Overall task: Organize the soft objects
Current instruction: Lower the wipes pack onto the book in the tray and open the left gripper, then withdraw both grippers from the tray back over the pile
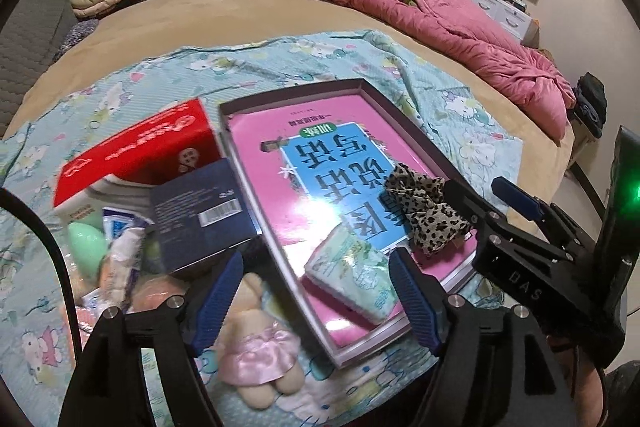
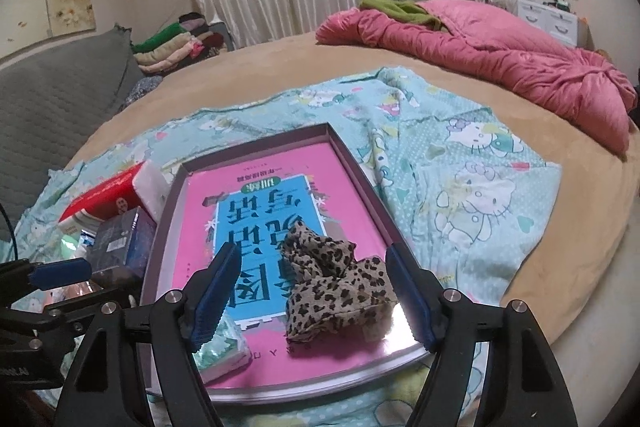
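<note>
Leopard-print cloth [image 2: 336, 287] and a tissue pack [image 1: 354, 273] lie in the pink-lined tray [image 2: 256, 397] on the bed.

Both grippers stand with fingers apart and hold nothing: the right gripper [image 2: 320, 293] straddles the cloth without touching it, while the left gripper [image 1: 316, 301] hovers over the tray's near corner, the pack just inside its right finger [image 1: 412, 301]. Left of the tray, on the cartoon-cat sheet [image 2: 472, 187], sit a red box [image 1: 136, 159], a dark blue box [image 1: 200, 219], a green egg shape [image 1: 86, 245] and other small packets. A plush doll [image 1: 258, 343] in a pink satin dress lies on the sheet just beside the tray, below the left finger [image 1: 218, 301]. A pink quilt [image 2: 480, 43] is bunched well apart at the far side.
</note>
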`<state>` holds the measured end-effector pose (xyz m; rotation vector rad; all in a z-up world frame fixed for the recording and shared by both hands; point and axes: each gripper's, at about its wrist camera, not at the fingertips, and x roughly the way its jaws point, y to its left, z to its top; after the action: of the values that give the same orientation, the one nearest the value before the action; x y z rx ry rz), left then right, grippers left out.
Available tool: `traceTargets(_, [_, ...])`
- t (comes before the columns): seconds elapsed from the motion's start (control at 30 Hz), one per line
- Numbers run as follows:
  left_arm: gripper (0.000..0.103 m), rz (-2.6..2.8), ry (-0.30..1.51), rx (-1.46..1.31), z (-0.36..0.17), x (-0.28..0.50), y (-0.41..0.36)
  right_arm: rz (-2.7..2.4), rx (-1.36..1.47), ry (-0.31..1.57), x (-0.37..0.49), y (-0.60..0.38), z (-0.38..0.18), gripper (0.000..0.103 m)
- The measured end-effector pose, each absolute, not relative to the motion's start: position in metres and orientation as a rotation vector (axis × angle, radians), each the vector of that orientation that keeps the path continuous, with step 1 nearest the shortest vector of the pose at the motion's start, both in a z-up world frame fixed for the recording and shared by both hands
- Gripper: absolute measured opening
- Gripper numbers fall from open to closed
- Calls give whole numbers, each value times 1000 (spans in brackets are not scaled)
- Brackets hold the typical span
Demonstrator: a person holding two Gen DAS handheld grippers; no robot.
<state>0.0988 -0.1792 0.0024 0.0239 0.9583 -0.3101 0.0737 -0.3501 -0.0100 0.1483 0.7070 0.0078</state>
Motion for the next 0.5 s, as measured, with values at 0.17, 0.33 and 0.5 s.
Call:
traceTargets(0.17, [80, -288, 937, 28, 11, 90, -164, 12, 160, 676, 67, -342, 3, 76])
traceTargets(0.33, [81, -270, 927, 11, 20, 82, -145, 30, 168, 645, 59, -328, 22, 76])
traceTargets(0.5, [84, -244, 908, -1, 28, 74, -125, 65, 135, 621, 50, -305, 40, 77])
